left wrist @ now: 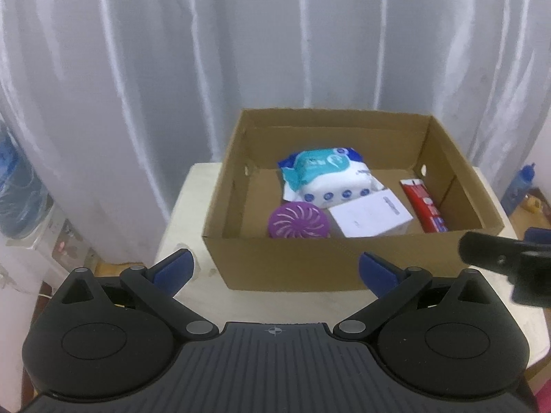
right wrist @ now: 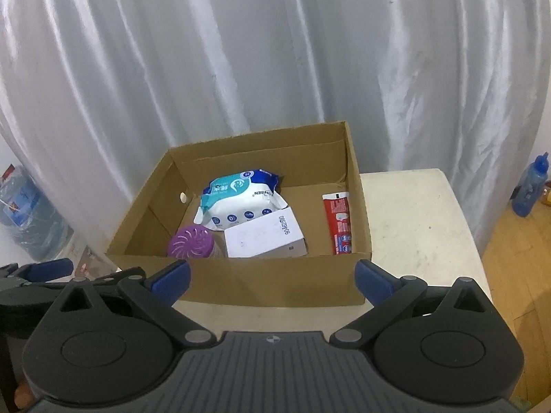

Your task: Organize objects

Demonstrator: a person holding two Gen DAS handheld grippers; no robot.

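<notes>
An open cardboard box (left wrist: 286, 261) (right wrist: 275, 285) stands on a white table (left wrist: 182, 220) (right wrist: 413, 227). Inside lie a pack of wet wipes (left wrist: 327, 175) (right wrist: 241, 199), a purple round air freshener (left wrist: 299, 222) (right wrist: 191, 241), a white carton (left wrist: 370, 215) (right wrist: 263, 237) and a red toothpaste tube (left wrist: 423, 204) (right wrist: 339, 222). My left gripper (left wrist: 274, 268) is open and empty, in front of the box's near wall. My right gripper (right wrist: 272, 275) is open and empty, also in front of the near wall. The right gripper also shows at the right edge of the left wrist view (left wrist: 509, 258).
A white curtain (left wrist: 275, 51) (right wrist: 275, 69) hangs behind the table. A large water jug (left wrist: 17, 189) (right wrist: 31, 216) stands at the left on the floor. A blue bottle (left wrist: 518, 186) (right wrist: 530, 186) stands at the right on the wooden floor (right wrist: 509, 258).
</notes>
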